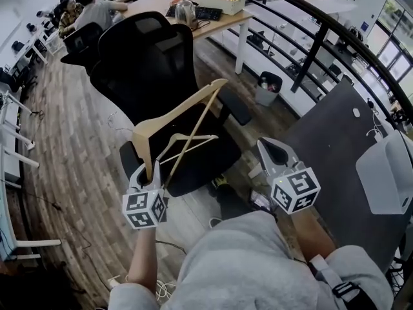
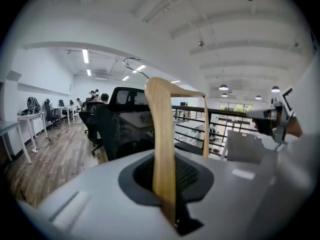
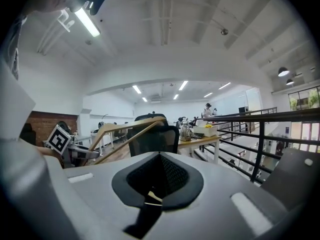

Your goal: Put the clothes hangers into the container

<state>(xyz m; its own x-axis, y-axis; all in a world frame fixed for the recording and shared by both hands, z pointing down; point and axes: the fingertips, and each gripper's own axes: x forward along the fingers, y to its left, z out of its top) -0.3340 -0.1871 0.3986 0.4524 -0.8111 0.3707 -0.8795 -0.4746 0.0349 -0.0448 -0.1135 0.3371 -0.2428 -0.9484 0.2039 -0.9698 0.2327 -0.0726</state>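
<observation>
Left tool (image 1: 153, 170) (image 2: 167, 196) is clamped on a wooden hanger (image 1: 178, 110) (image 2: 161, 134), jaws nearly together with one end of the wood pinched between the pads. The hanger sticks up and away from the tool, in the air over a black chair (image 1: 153, 50), touching nothing else. In the left gripper view its metal hook (image 2: 133, 62) shows at the top, and the thin lower bar (image 2: 206, 126) runs down on the right.

Right tool (image 1: 276, 152) (image 3: 152, 196) has its jaws together and holds nothing. It is raised to the right of the hanger, apart from it. The right gripper view shows the hanger (image 3: 127, 129) off to its left, with the left tool's marker cube (image 3: 59, 139) beside it.

A dark surface (image 1: 335, 141) lies to the right, with a white box (image 1: 386, 173) at its far right edge, well apart from the hanger. Whether that box is the container I can't tell.

Wood floor (image 1: 64, 141) below, a black railing (image 1: 310, 18) behind the chair, and people sit at desks at the far back.
</observation>
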